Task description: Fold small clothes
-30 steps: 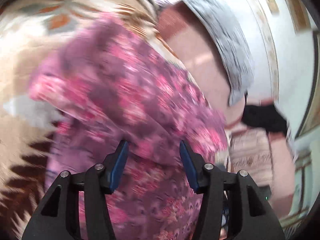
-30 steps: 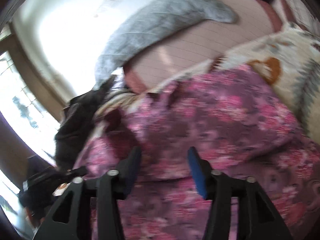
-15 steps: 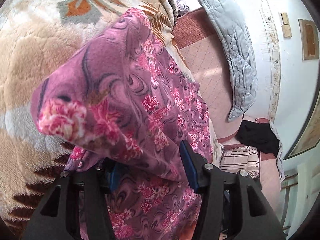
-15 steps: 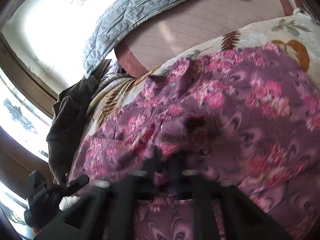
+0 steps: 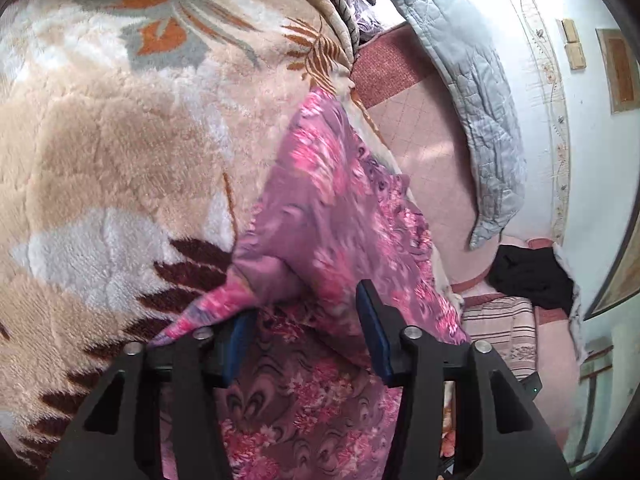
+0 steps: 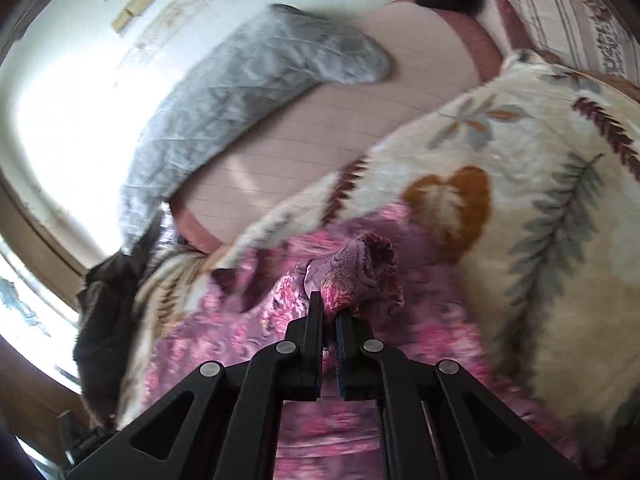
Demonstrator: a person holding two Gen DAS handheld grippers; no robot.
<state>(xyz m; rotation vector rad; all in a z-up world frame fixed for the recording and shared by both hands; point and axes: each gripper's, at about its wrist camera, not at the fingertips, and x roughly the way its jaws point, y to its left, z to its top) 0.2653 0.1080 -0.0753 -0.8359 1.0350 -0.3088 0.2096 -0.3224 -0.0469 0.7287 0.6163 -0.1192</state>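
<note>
A pink and purple floral garment (image 5: 332, 216) lies on a fluffy beige leaf-pattern blanket (image 5: 104, 152). My left gripper (image 5: 306, 320) is open, its blue pads apart, with a fold of the garment draped across the left finger (image 5: 236, 340). In the right wrist view the same garment (image 6: 240, 320) spreads below. My right gripper (image 6: 329, 312) is shut on a bunched edge of the garment (image 6: 360, 272) and holds it up off the blanket (image 6: 540, 240).
A grey quilted cover (image 5: 480, 112) lies on a pink bed sheet (image 5: 424, 152) by the white wall. A black cloth (image 5: 532, 276) sits at the far right. A dark furry item (image 6: 104, 320) lies at the blanket's left edge, by the window.
My right gripper has closed on the garment's edge and lifted it. The fold that covered the left view has swung right, baring the blanket. My left gripper stays open.
</note>
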